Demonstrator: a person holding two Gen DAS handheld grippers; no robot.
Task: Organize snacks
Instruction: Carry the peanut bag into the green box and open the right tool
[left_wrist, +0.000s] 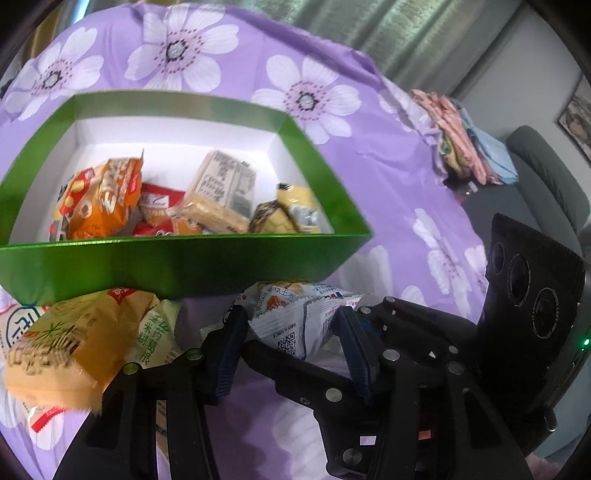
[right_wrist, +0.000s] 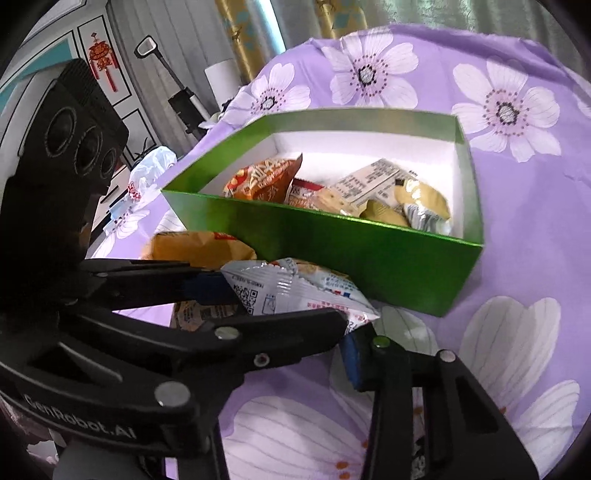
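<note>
A green box (left_wrist: 177, 258) with a white inside holds several snack packets, among them an orange packet (left_wrist: 103, 203). It also shows in the right wrist view (right_wrist: 369, 254). A white-blue snack packet (left_wrist: 299, 317) lies in front of the box, between the blue pads of my left gripper (left_wrist: 291, 332), whose jaws stand around it. In the right wrist view the same packet (right_wrist: 288, 291) sits in the other gripper's jaws. My right gripper (right_wrist: 306, 354) is beside it; only one of its fingers (right_wrist: 354, 358) shows clearly. A yellow snack packet (left_wrist: 70, 347) lies left of the white one.
The table wears a purple cloth with white flowers (left_wrist: 332, 147). Folded cloths (left_wrist: 461, 144) lie at its far right edge. A grey chair (left_wrist: 546, 177) stands beyond. A plastic bag (right_wrist: 147, 173) lies at the table's left edge in the right wrist view.
</note>
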